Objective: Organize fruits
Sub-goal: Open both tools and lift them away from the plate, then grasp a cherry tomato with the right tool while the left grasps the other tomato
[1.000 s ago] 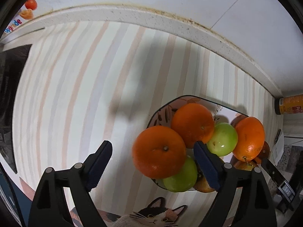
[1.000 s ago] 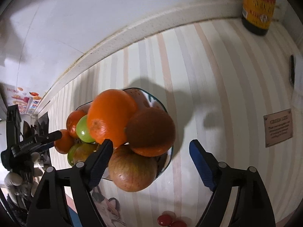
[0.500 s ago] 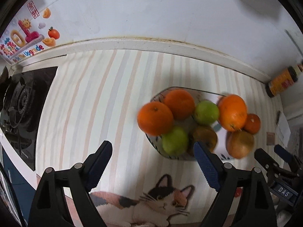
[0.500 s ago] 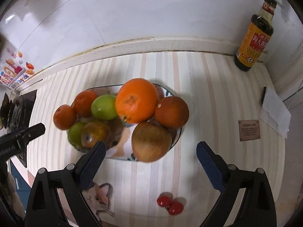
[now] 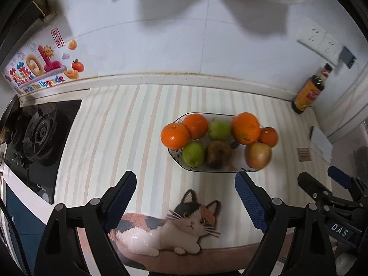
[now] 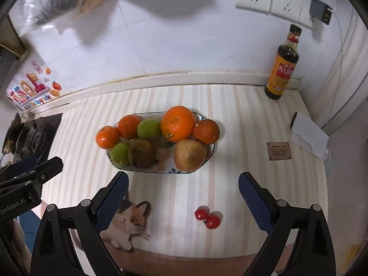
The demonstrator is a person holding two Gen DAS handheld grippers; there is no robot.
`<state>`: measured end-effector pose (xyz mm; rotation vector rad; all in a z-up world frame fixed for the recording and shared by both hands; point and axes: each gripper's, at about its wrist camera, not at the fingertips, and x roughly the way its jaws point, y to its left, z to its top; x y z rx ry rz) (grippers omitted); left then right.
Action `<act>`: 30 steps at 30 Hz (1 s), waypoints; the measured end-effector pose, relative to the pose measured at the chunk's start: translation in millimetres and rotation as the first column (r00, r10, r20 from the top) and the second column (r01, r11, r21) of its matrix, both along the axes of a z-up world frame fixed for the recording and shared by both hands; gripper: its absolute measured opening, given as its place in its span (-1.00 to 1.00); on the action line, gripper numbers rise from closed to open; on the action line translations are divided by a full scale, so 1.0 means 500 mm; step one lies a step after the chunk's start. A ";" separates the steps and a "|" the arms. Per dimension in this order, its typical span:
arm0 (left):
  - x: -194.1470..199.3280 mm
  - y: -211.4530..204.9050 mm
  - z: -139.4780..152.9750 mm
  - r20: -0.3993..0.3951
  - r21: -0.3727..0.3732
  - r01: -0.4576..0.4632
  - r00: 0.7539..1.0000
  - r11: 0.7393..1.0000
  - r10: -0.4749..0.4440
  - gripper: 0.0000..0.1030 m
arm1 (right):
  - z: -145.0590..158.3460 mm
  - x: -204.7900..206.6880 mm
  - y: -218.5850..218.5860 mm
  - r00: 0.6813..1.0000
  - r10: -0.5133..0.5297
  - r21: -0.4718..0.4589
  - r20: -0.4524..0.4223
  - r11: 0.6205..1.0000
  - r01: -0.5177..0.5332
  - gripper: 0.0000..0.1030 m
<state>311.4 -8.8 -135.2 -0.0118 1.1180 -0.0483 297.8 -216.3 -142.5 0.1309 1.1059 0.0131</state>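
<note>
- Both grippers had pulled back and up from the fruit plate (image 6: pixel 208 158) within the last second; one second before, the fruit filled both wrist views, and now the whole plate sat small in the middle of the striped tabletop (image 6: pixel 241 119).
- The left gripper (image 5: pixel 186 197) had its fingers spread wide and held nothing; it hung over the cat picture (image 5: pixel 184 225) at the near edge.
- The right gripper (image 6: pixel 184 197) also had its fingers spread and empty, above the near part of the tabletop.
- The plate carried four oranges, with the biggest orange (image 6: pixel 177 123) on top at the right, two green apples (image 6: pixel 149 128), one brown fruit (image 6: pixel 142 153) and a yellowish apple (image 6: pixel 189 154). The pile looked the same as before, only seen from farther away.
- Two cherry tomatoes (image 6: pixel 207 218) lay loose on the tabletop, near the right gripper and well apart from the plate.
- My judgement: the retreat meant the piling was finished or nearly so; only the tomatoes seemed left to collect, and the right gripper was the closer one.
- A soy sauce bottle (image 6: pixel 281 69) stood in the far corner, out of the way.
</note>
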 end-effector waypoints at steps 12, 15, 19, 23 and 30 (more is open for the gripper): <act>-0.103 0.002 0.106 0.117 0.018 0.026 0.993 1.000 -0.028 0.70 | 0.135 -0.121 0.005 0.993 -0.011 0.000 0.118 1.000 0.011 0.91; -0.123 0.004 0.122 0.139 0.029 0.031 0.990 0.999 -0.035 0.70 | 0.164 -0.142 0.011 0.990 -0.011 -0.009 0.144 1.000 0.013 0.91; -0.140 0.001 0.132 0.160 0.033 0.042 0.986 0.999 -0.046 0.70 | 0.192 -0.161 0.017 0.985 -0.012 -0.015 0.171 1.000 0.015 0.91; -0.151 -0.005 0.134 0.163 0.042 0.049 0.985 0.998 -0.056 0.70 | 0.207 -0.174 0.020 0.982 -0.014 -0.023 0.186 1.000 0.019 0.91; -0.158 -0.008 0.133 0.159 0.032 0.047 0.986 0.998 -0.052 0.70 | 0.207 -0.177 0.014 0.982 -0.021 -0.006 0.188 1.000 0.022 0.91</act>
